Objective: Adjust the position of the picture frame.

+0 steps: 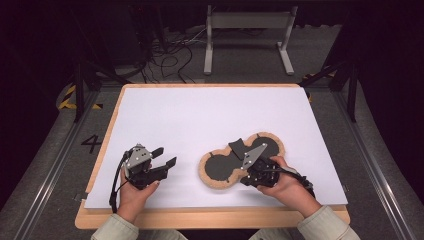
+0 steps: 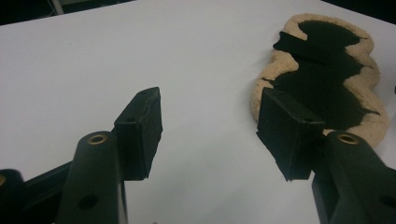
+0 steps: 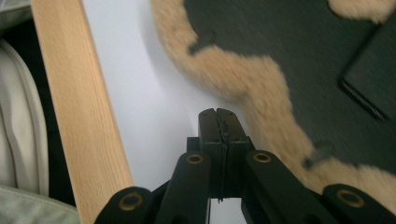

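A figure-eight pad (image 1: 220, 170) with a tan fleecy rim and a black inner face lies flat on the white sheet, right of centre near the front. A black flap (image 1: 237, 147) rests on it. My right gripper (image 1: 240, 175) is shut at the pad's front edge; in the right gripper view its jaws (image 3: 220, 121) press together beside the fleece rim (image 3: 261, 84), with nothing seen between them. My left gripper (image 1: 165, 156) is open to the left of the pad, low over the bare sheet. In the left gripper view (image 2: 210, 112) the pad (image 2: 327, 84) lies beyond the right jaw.
The white sheet (image 1: 210, 115) covers a wooden tabletop whose bare front edge (image 1: 210, 217) (image 3: 70, 93) runs close to my right gripper. A pale sleeve (image 3: 14, 116) is just past that edge. A white metal stand (image 1: 247, 30) and cables (image 1: 170, 55) are on the floor behind.
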